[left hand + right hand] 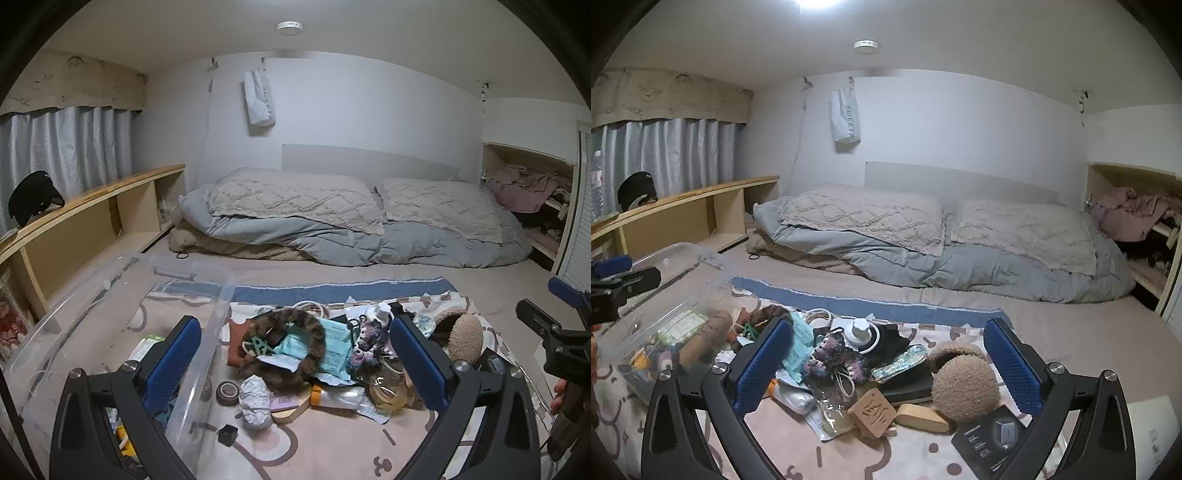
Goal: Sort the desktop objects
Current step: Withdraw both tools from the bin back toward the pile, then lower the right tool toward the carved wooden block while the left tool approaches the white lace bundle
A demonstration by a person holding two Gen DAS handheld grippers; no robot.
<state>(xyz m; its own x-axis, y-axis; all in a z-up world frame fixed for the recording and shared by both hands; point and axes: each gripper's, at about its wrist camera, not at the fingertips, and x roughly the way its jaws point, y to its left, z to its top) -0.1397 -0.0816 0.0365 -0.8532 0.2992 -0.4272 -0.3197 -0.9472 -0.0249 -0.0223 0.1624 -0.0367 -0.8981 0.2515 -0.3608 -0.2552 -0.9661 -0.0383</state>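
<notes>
Both grippers, left (295,363) and right (888,363), gape wide and empty over the jumbled clutter pile (849,362).

The clear bin (110,295) runs off the left edge; the black card's (990,439) print is too small to read.

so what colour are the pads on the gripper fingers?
Blue, with a fine dotted texture, on black frames. Clearest in the right wrist view: finger pads.
</notes>
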